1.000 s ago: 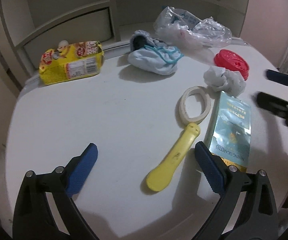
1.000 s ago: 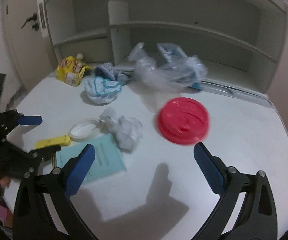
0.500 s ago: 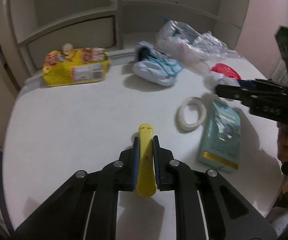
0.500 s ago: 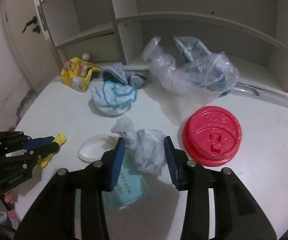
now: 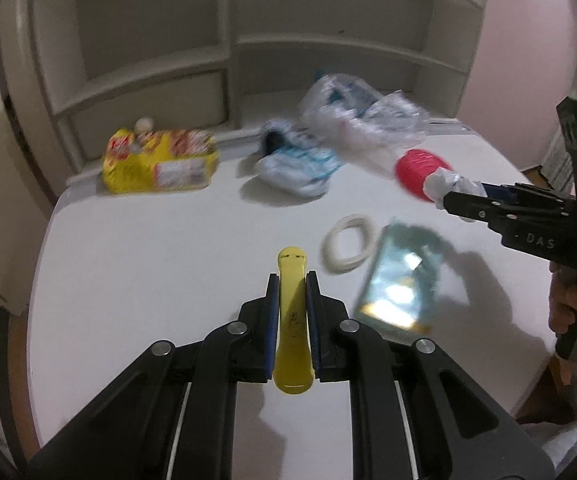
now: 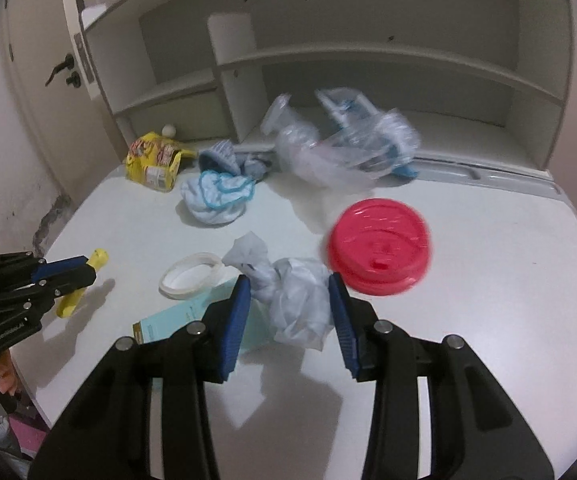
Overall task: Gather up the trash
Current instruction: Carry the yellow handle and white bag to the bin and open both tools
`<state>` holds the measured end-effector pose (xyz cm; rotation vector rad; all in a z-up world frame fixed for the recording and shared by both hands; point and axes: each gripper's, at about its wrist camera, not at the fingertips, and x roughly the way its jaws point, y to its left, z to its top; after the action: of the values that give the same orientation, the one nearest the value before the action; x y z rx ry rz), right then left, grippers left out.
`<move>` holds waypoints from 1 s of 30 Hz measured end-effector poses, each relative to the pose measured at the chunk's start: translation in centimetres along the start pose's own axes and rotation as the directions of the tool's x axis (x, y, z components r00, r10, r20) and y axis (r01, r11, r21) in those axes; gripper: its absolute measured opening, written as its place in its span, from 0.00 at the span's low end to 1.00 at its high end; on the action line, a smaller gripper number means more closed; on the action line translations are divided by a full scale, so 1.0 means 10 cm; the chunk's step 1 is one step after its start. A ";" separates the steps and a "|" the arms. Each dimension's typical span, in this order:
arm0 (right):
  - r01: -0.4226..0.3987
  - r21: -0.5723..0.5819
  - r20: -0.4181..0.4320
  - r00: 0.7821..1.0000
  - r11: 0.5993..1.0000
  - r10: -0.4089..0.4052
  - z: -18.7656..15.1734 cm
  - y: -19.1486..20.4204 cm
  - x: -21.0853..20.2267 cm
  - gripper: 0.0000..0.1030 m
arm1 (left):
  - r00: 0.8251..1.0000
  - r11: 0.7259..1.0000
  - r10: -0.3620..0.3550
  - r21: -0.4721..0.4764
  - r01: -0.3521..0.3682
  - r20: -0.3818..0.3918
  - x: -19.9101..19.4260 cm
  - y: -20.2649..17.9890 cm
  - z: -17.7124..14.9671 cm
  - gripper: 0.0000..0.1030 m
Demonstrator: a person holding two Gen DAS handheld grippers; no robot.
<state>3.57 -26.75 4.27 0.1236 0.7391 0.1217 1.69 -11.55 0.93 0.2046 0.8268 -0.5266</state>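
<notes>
Yellow plastic handle (image 5: 292, 320) sits clamped between your left gripper's (image 5: 291, 280) fingers, lifted just off the white bench (image 5: 160, 264). Your right gripper's (image 6: 290, 294) fingers pinch the crumpled white wrapper (image 6: 298, 304) above the teal packet (image 6: 176, 318), beside the red lid (image 6: 378, 252) and tape ring (image 6: 190, 276)

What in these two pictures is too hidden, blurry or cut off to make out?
- Print on the yellow snack bag: left view, motion blur.
- Contents of the clear plastic bags: both views, crinkled film and blur.
- Teal packet: right view, partly behind the right tongs and the crumpled tissue.
- Person: only hands at frame edges.
</notes>
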 end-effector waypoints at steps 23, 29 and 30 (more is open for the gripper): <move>0.387 0.714 -0.175 0.905 0.583 -0.387 -2.91 -3.37 -2.24 0.39 | 0.674 0.476 -0.590 0.482 0.735 -0.445 0.66 -4.86 -0.72 0.12; 0.445 0.769 -0.407 0.894 0.458 -0.186 -4.01 -3.82 -1.54 0.39 | 0.644 0.499 -0.454 0.422 0.757 -0.616 1.73 -5.37 -1.49 0.12; 0.435 0.787 -0.408 0.899 0.437 -0.160 -4.12 -3.85 -1.51 0.39 | 0.639 0.499 -0.446 0.418 0.759 -0.627 1.78 -5.40 -1.54 0.12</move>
<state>-32.80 -64.22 -21.89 0.9823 1.0439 -0.6389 -26.40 -58.39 -21.04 0.7214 1.1440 -1.5414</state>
